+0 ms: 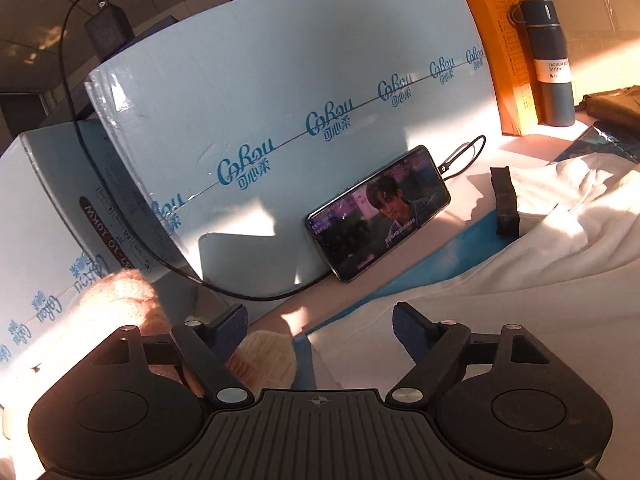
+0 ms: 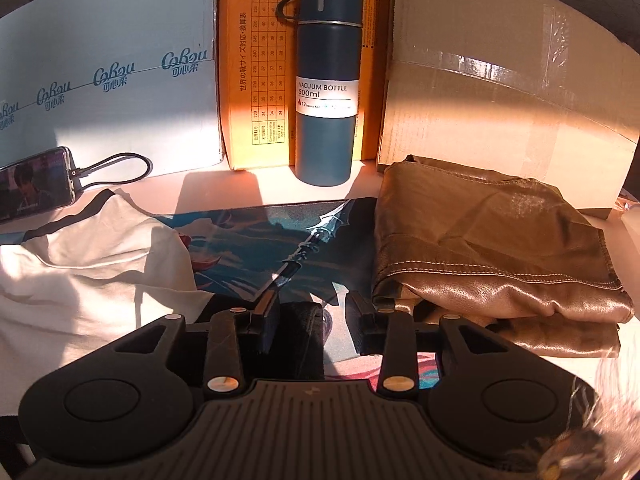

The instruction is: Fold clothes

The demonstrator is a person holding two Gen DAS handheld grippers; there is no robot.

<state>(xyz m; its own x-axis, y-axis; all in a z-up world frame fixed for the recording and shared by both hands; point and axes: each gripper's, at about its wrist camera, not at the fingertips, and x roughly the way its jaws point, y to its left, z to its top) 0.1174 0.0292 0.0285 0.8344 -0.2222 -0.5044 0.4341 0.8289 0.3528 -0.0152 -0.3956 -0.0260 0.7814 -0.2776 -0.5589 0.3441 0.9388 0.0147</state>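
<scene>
My left gripper stands wide open with nothing between its fingers, above the edge of a white garment spread to its right. A black trim piece of that garment stands up near the phone. In the right wrist view the white garment lies at the left and a folded brown leather-like garment at the right. My right gripper hangs partly open over the printed mat. A black strip of cloth lies between its jaws beside the left finger, with a gap to the right finger.
A pale blue carton walls the back, with a phone on a cable leaning against it. An orange box, a dark vacuum bottle and a cardboard box stand behind. Fuzzy pink knit lies under my left finger.
</scene>
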